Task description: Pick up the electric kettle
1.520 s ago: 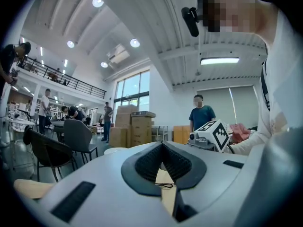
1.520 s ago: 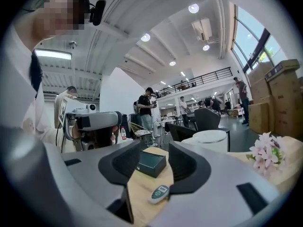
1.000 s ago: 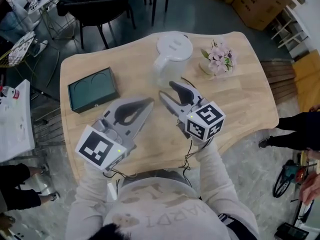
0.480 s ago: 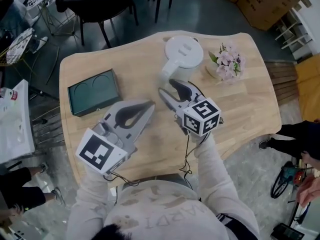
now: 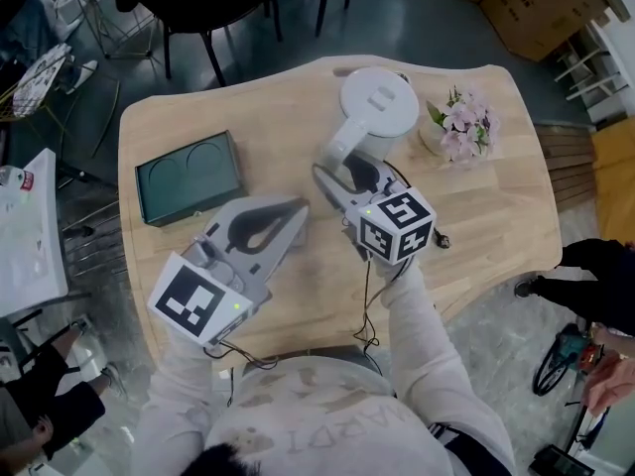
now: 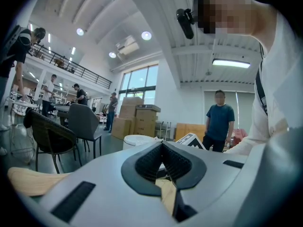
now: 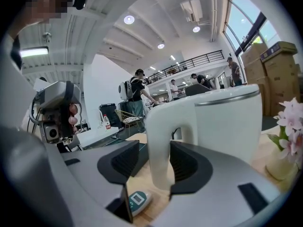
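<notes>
A white electric kettle [image 5: 378, 108] stands upright at the far middle of the wooden table [image 5: 496, 216], its handle [image 5: 338, 148] turned toward me. My right gripper [image 5: 335, 170] is open, and its jaws stand on either side of the handle. In the right gripper view the handle [image 7: 161, 141] fills the gap between the pads; the right pad [image 7: 187, 162] lies against it and the left pad stands a little off. My left gripper [image 5: 296, 208] hovers over the table to the kettle's near left, shut on nothing [image 6: 162, 145].
A dark green case [image 5: 189, 177] lies at the table's left. A vase of pink flowers [image 5: 462, 127] stands right of the kettle. A small green-and-white device [image 7: 135, 198] lies on the table under the right gripper. Chairs and people are beyond the far edge.
My right gripper has moved forward to the kettle, and the handle now sits between its jaws. The left gripper has hardly moved.
</notes>
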`<control>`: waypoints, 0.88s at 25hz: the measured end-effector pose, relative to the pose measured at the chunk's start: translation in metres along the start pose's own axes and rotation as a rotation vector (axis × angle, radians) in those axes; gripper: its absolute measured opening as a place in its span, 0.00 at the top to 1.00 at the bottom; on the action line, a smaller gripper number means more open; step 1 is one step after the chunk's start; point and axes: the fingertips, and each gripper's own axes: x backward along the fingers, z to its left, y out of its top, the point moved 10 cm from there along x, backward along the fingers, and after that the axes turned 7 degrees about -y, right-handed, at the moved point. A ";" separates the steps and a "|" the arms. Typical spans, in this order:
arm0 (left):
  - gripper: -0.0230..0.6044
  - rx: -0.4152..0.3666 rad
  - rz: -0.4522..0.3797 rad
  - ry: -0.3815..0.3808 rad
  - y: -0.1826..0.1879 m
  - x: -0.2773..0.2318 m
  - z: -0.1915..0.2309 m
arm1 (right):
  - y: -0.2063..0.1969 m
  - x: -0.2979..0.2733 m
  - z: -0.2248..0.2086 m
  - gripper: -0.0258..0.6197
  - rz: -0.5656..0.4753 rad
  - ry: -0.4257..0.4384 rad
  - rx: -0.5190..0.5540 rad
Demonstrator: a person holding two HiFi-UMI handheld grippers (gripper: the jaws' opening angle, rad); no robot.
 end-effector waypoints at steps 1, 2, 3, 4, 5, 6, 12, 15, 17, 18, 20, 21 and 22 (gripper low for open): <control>0.84 0.000 0.000 0.001 -0.001 0.000 0.001 | 0.000 -0.001 0.000 0.67 -0.001 -0.001 0.001; 0.84 0.000 0.000 0.001 -0.002 -0.001 0.001 | -0.001 -0.003 0.000 0.67 -0.002 -0.003 0.000; 0.84 0.001 0.001 0.001 -0.002 -0.001 0.002 | -0.002 -0.004 0.000 0.67 -0.004 -0.004 -0.002; 0.84 0.002 0.004 0.001 -0.003 -0.002 0.002 | -0.002 -0.006 0.000 0.67 -0.006 -0.006 -0.003; 0.84 0.004 0.008 0.001 -0.004 -0.002 0.003 | -0.002 -0.007 0.000 0.67 -0.007 -0.008 -0.004; 0.84 0.005 0.011 0.002 -0.004 -0.002 0.003 | -0.002 -0.008 0.000 0.67 -0.008 -0.011 -0.004; 0.84 0.012 0.003 0.005 -0.005 -0.004 0.008 | -0.004 -0.019 0.001 0.67 0.000 -0.015 0.003; 0.84 0.016 0.009 0.008 -0.006 -0.004 0.011 | -0.006 -0.024 0.001 0.67 0.006 -0.016 0.003; 0.84 0.018 0.010 0.012 -0.007 -0.004 0.012 | -0.007 -0.027 0.002 0.67 0.010 -0.015 0.005; 0.84 0.019 0.010 0.013 -0.007 -0.003 0.013 | -0.008 -0.029 0.002 0.67 0.013 -0.014 0.005; 0.84 0.021 0.013 0.016 -0.008 -0.002 0.015 | -0.009 -0.032 0.003 0.67 0.018 -0.013 0.007; 0.84 0.022 0.016 0.019 -0.009 -0.001 0.016 | -0.010 -0.034 0.003 0.67 0.020 -0.012 0.008; 0.84 0.023 0.021 0.022 -0.009 -0.001 0.017 | -0.010 -0.035 0.004 0.67 0.023 -0.011 0.008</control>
